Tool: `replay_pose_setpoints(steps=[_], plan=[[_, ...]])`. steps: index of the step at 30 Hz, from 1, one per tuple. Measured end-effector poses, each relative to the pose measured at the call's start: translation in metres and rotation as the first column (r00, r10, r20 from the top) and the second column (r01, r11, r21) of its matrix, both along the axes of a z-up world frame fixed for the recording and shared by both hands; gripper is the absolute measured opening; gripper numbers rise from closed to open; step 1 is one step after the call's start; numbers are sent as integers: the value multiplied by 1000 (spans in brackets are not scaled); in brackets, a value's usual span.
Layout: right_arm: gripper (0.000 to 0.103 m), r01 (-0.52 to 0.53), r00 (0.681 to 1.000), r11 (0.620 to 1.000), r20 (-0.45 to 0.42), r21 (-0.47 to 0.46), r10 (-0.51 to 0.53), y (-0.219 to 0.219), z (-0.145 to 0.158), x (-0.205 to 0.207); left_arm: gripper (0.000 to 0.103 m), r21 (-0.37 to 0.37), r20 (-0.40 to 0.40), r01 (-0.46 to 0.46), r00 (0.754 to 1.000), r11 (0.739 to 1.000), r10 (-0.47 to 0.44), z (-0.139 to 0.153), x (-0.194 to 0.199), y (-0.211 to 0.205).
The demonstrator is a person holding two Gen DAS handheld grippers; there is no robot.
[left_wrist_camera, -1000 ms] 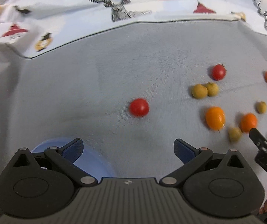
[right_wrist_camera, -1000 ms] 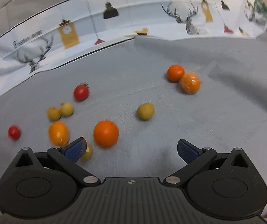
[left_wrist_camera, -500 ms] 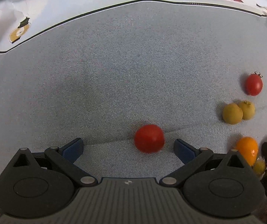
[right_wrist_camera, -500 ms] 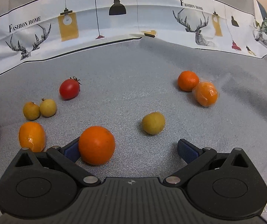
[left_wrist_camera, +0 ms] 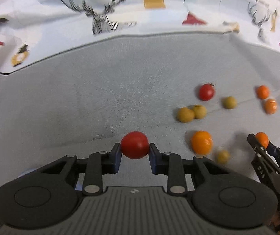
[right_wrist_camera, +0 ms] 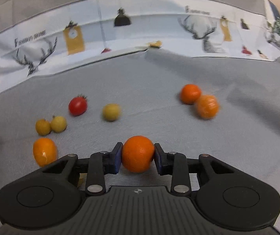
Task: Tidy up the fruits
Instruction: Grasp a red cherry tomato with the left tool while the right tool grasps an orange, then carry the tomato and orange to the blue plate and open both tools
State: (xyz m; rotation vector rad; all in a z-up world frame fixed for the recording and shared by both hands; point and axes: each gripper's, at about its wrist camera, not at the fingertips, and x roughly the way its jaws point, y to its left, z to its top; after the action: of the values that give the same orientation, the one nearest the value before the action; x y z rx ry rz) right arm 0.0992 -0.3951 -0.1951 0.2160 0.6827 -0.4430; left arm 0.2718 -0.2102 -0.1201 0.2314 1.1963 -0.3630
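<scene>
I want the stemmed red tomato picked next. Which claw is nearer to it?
Hard to call; perhaps the left. The left claw, gripping a red tomato, and the right claw, closing on an orange, sit on opposite sides of the stemmed tomato.

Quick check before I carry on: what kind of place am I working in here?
Probably a home tabletop, though no room shows. A grey cloth with a printed border of deer heads and lamps covers the surface, and small loose fruit lies on it: a red tomato, yellow ones, little oranges.
</scene>
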Motion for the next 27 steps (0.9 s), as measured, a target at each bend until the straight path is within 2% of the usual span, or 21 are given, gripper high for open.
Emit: replay_pose_setpoints(steps=[6, 12, 16, 20, 23, 27], plan=[[35, -33, 997, 999, 73, 25, 31, 14, 55, -50, 33, -55, 25, -36, 999, 998, 37, 63, -70, 32], [35, -209, 973, 975, 111, 71, 200, 73, 106, -118, 33, -85, 24, -83, 996, 993, 86, 100, -150, 82], [35, -340, 936, 934, 134, 109, 325, 119, 128, -149, 33, -91, 39, -141, 989, 986, 145, 118, -198, 123], [35, -456, 887, 877, 157, 149, 435, 158, 146, -166, 33, -99, 69, -191, 978, 977, 198, 127, -233, 162], [35, -509, 859, 849, 151, 140, 490, 183, 155, -174, 33, -115, 86, -238, 965, 964, 248, 131, -258, 187], [35, -564, 823, 822, 133, 82, 552, 212, 163, -191, 33, -154, 73, -277, 954, 948, 290, 130, -284, 212]])
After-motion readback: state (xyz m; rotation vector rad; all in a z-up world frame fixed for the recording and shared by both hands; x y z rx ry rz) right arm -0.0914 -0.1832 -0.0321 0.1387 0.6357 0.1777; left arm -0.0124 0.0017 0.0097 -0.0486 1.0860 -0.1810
